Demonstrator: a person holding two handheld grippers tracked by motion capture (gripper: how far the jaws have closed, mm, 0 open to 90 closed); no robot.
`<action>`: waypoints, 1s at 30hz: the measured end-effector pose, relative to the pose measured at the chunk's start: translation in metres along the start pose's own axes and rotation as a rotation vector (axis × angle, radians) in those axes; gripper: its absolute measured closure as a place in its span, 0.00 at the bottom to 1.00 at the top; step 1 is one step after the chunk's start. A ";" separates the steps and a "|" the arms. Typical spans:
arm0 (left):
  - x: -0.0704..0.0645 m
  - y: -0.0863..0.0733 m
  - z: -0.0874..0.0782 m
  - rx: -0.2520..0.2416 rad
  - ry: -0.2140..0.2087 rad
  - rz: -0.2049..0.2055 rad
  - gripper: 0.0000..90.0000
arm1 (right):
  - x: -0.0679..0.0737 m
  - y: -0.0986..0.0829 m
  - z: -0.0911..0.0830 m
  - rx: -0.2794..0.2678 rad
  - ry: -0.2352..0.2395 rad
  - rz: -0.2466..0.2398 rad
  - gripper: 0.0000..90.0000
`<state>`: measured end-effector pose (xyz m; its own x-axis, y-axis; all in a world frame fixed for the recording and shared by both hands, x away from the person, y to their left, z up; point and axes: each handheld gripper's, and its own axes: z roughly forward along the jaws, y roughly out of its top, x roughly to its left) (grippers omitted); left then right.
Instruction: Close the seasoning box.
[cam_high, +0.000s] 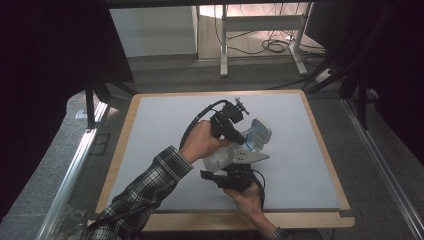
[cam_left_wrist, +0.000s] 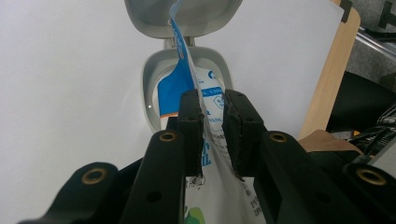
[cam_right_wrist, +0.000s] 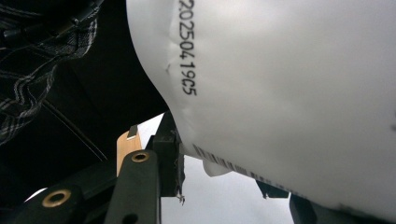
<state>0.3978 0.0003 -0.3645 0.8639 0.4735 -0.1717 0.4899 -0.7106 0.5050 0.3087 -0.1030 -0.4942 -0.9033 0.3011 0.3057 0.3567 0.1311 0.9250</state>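
Note:
A white pouch (cam_high: 219, 159) with blue print is held up over the white board (cam_high: 160, 130). In the left gripper view its top edge (cam_left_wrist: 187, 70) runs into a small grey case (cam_left_wrist: 148, 79) whose hinged lid (cam_left_wrist: 187, 14) stands open. My left gripper (cam_left_wrist: 215, 100) is shut on the pouch's upper part, just before the case (cam_high: 259, 131). From the near side my right gripper (cam_high: 231, 175) comes in under the pouch. The pouch's back (cam_right_wrist: 289, 93), with a printed date code, bulges between the jaws of my right gripper (cam_right_wrist: 224, 163), and it hides most of the right jaw.
The board has a wooden rim (cam_high: 320, 145) and grey carpet lies around it. White desk legs (cam_high: 224, 45) and cables (cam_high: 275, 46) stand beyond the far edge. Open board surface lies to the left and right of the hands.

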 end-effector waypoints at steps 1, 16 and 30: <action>0.000 0.000 0.000 0.000 0.000 0.000 0.86 | 0.000 0.000 0.000 0.000 0.000 0.000 0.65; 0.000 0.001 0.000 -0.001 0.000 -0.001 0.85 | 0.001 0.001 -0.001 -0.005 0.002 0.002 0.65; 0.001 0.000 -0.002 0.000 0.002 -0.003 0.84 | 0.003 0.001 0.002 -0.013 0.001 -0.001 0.65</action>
<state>0.3983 0.0014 -0.3633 0.8619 0.4771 -0.1714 0.4928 -0.7091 0.5042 0.3069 -0.0999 -0.4928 -0.9037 0.3001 0.3054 0.3531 0.1190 0.9280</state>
